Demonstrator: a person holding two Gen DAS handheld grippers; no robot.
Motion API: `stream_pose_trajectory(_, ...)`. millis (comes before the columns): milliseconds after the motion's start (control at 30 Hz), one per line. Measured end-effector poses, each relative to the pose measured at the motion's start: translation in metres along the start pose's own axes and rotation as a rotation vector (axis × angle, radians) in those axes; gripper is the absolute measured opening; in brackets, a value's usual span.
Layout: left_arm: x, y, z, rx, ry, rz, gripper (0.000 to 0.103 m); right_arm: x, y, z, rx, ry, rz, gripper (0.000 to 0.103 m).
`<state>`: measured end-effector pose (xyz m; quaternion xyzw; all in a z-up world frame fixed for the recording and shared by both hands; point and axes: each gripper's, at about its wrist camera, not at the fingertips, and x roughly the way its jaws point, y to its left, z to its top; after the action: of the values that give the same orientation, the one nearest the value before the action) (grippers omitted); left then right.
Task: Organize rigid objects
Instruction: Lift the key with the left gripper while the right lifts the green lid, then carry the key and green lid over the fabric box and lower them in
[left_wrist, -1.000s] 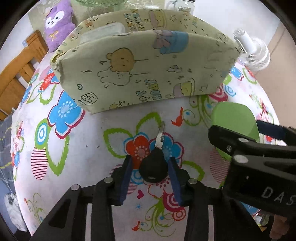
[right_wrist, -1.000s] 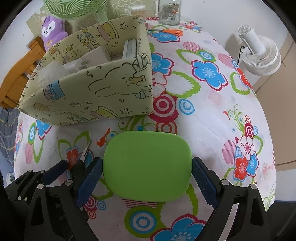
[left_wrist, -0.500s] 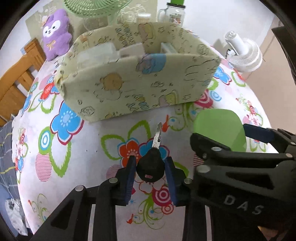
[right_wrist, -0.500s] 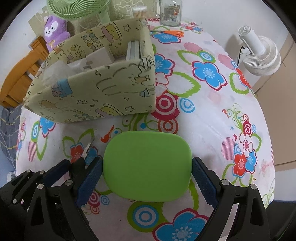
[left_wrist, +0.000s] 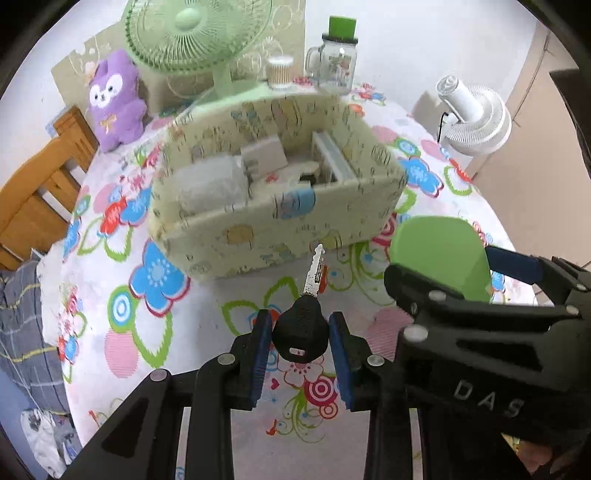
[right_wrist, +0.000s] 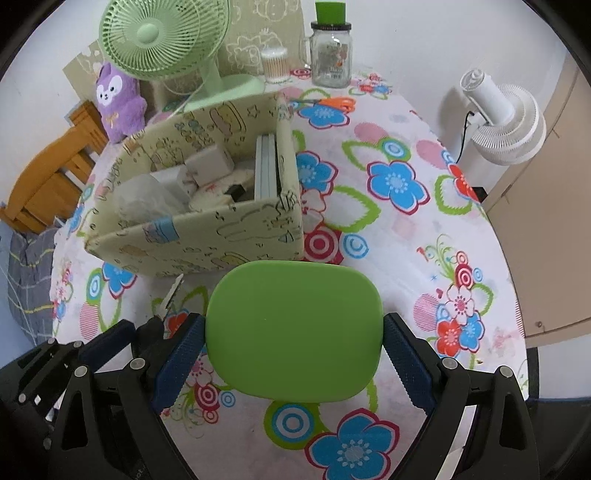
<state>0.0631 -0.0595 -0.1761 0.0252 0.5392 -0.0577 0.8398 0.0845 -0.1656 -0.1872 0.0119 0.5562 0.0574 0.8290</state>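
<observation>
My left gripper (left_wrist: 300, 341) is shut on a black-headed key (left_wrist: 301, 326), its metal blade pointing at the fabric storage box (left_wrist: 258, 229). My right gripper (right_wrist: 293, 354) is shut on a flat green rounded case (right_wrist: 293, 332), held above the table to the right of the key; the case also shows in the left wrist view (left_wrist: 439, 254). The box (right_wrist: 199, 236) is open-topped, cream with cartoon prints, and holds white items and a grey flat slab standing on edge. Both grippers are raised in front of the box.
A green desk fan (right_wrist: 162, 37), a glass jar with green lid (right_wrist: 330, 55), a cotton-swab tub (right_wrist: 275, 64) and orange scissors (right_wrist: 336, 103) stand behind the box. A purple plush (left_wrist: 114, 99) sits back left. A white fan (right_wrist: 506, 118) stands off the table's right edge.
Both grippers have lifted and pulled back with the key and the green case, so the box's open top and contents now show.
</observation>
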Motion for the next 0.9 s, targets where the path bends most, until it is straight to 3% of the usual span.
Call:
stream_pose_trajectory(500,-0.042,0.002,0.034,0.011,-0.090,-0.001,0.032,-0.050,0.006,0.028,-0.013,-0.114,0.022,0.095)
stream_pose_trajectory(900,-0.046,0.005,0.060,-0.011,-0.124,0.007,0.032,-0.056,0.007,0.054,-0.027,-0.150,0.032,0.095)
